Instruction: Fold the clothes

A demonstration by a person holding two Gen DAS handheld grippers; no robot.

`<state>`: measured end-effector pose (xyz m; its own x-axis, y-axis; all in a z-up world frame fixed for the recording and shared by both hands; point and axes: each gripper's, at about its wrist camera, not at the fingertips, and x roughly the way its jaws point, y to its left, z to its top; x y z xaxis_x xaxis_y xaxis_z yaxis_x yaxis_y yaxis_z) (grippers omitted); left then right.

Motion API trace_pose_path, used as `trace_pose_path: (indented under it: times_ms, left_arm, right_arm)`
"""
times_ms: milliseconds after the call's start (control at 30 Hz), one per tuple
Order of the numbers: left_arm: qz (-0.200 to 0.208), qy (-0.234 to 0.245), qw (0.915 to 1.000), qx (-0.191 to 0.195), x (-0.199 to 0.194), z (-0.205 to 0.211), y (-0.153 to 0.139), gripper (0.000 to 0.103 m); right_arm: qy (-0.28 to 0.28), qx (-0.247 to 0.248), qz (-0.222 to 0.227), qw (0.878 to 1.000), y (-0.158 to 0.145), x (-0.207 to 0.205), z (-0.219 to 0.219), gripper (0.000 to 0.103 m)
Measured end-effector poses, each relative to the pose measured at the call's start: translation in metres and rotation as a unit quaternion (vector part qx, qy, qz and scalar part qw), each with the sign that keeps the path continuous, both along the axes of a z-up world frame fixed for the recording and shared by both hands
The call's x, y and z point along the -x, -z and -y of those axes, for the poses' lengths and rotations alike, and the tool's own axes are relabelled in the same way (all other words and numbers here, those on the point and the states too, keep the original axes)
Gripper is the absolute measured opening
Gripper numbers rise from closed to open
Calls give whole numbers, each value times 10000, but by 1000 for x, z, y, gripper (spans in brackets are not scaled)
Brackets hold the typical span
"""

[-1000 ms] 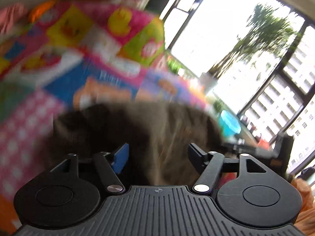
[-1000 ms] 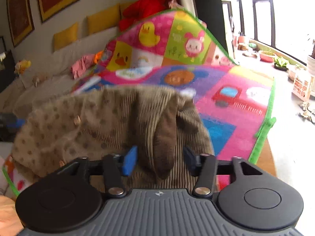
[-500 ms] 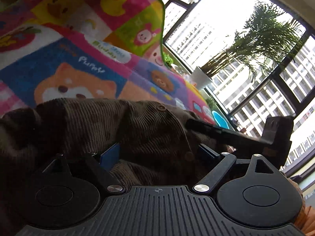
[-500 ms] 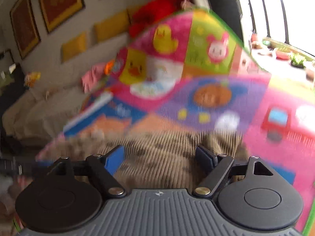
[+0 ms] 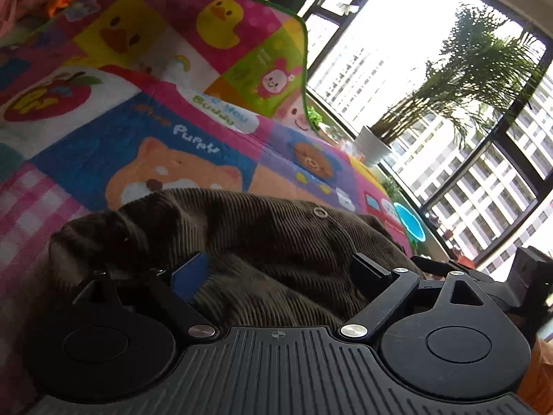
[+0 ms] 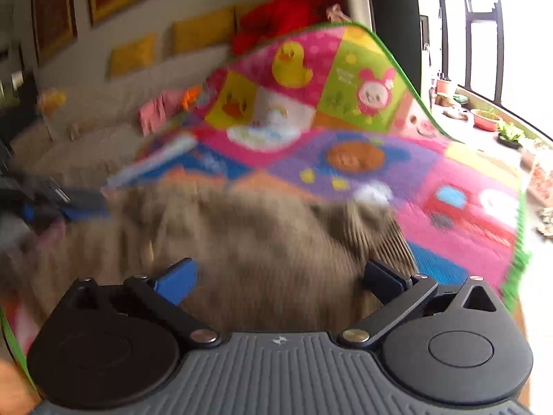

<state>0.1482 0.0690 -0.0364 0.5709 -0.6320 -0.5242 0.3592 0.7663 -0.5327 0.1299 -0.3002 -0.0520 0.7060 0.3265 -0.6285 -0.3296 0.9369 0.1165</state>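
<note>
Corduroy garment (image 5: 262, 242), brown and rumpled, lies in a heap on the colourful play mat (image 5: 103, 145), close in front of both tools. The left gripper (image 5: 280, 269) has its jaws opening wide over the cloth, pads clear of it, gripping nothing. The right gripper (image 6: 283, 276) is likewise opening, with fabric under the gap but not pinched; that view is blurred. The risk, as I judge it, is that the freed fold slumps or bunches, since the thick cloth sits humped rather than flat, and a careless regrip could drag several layers together.
</note>
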Motion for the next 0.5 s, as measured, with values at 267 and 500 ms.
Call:
trace_pose_path:
  times_ms: [267,500]
  left_arm:
    - [-79,-103,9998,-118,25,-6,15,94]
    - [170,-554,9916,-1153,34,-10,17,97]
  right_arm:
    - [155,144,-209,9996,14,17,-6,103]
    - [-44,147,-265,9995,10,28,-2,103]
